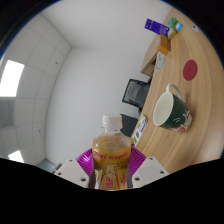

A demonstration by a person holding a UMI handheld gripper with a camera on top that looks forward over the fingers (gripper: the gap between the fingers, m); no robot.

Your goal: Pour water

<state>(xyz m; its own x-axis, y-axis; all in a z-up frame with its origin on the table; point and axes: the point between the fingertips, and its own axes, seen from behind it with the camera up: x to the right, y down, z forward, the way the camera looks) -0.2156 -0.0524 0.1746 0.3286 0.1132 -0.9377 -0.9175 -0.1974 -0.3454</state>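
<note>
A clear plastic bottle [111, 152] with a white cap, orange liquid and a yellow-red label sits between my gripper's [111, 165] two fingers, whose magenta pads [84, 158] press against its sides. The gripper is shut on the bottle, which is lifted off the table. The whole view is tilted, so the wooden table [180, 110] runs up beside the bottle. A green mug [172, 108] with a white inside stands on that table, beyond the bottle and apart from it.
A red round coaster [190, 69] lies on the table beyond the mug. Farther along are a purple box [155, 26] and small items [174, 27]. A black chair [136, 93] stands by the table, in front of a white wall.
</note>
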